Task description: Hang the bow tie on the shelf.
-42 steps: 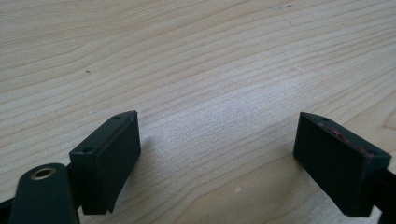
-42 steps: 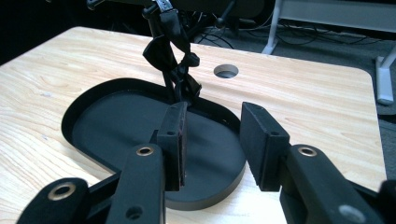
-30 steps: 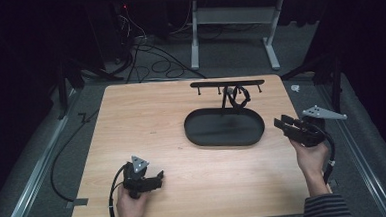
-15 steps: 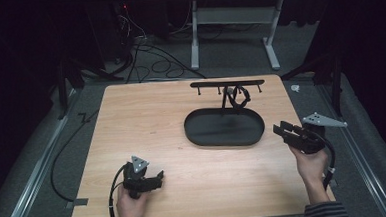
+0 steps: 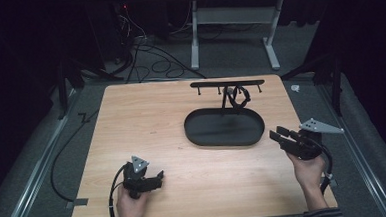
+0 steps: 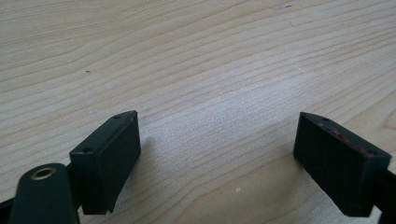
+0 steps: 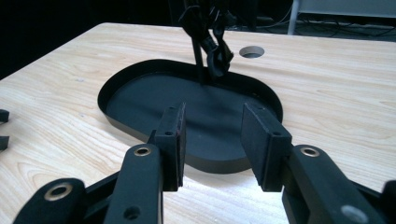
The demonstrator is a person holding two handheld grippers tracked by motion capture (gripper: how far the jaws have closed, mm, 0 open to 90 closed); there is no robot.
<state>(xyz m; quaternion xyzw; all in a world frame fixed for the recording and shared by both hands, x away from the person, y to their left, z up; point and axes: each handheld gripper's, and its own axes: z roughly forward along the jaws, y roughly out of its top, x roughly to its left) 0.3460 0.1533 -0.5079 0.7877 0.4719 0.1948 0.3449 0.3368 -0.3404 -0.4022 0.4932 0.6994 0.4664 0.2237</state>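
From the high view, the wooden bench (image 5: 146, 121) carries a black oval tray (image 5: 224, 128) toward its far right, a hook rack (image 5: 227, 84) rising behind it with something dark hung on it. The left hand-held gripper (image 5: 157, 179) rests near the near left corner; the right hand-held gripper (image 5: 277, 134) hovers by the right edge, just beside the tray.

The left gripper view adds the spread — jaws wide over bare wood.

The right gripper view shows its jaws partly open, empty, aimed at the tray's near rim (image 7: 219, 165) — and a round hole (image 7: 251, 51) in the bench beyond.

High view: overhead, facing forward across whole table (image 5: 131, 121); left gripper view: close, downward on bare wood; right gripper view: low, facing tray (image 7: 140, 79), shared with high view.
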